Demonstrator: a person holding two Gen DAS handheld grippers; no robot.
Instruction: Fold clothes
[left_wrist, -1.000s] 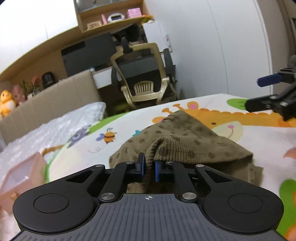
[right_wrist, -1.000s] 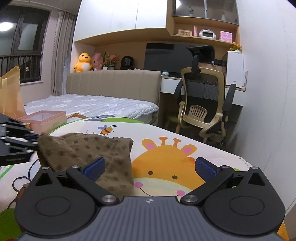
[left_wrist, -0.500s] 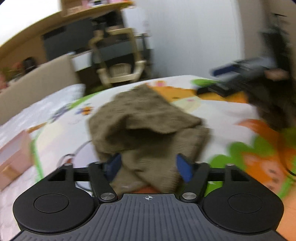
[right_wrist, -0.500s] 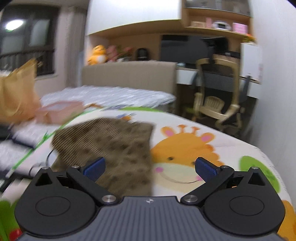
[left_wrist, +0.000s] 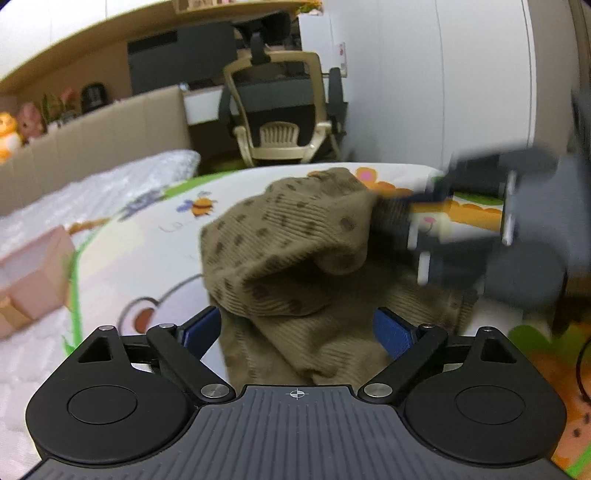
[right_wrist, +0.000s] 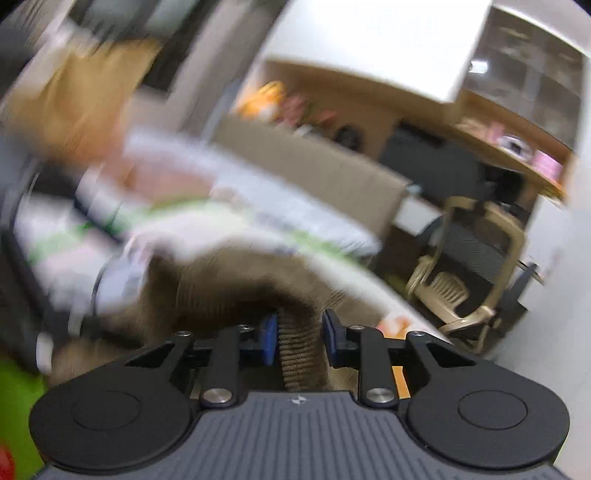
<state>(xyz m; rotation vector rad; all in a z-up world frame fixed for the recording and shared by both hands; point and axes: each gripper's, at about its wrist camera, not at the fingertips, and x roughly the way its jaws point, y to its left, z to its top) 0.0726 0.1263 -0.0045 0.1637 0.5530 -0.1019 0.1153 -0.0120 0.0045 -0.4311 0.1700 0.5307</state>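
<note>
Left gripper (left_wrist: 297, 328): jaws just opened, now spread wide; brown dotted garment (left_wrist: 288, 251) lies loose between blue pads, none pressing. Right gripper (right_wrist: 299, 338): jaws just closed in, ribbed fold of garment (right_wrist: 297, 354) between pads; real pinch or not — cannot tell, view blurred. Garment bunched on cartoon sheet (left_wrist: 140, 240). Right gripper (left_wrist: 480, 236) at garment's right edge. Left: pink box (left_wrist: 33, 273). Beyond: chair (left_wrist: 284, 110).

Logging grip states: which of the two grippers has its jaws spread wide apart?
The left gripper: its blue pads stand wide, just opened, with the brown spotted garment lying loose between them. The right gripper has been closing narrowly around a ribbed fold.
</note>
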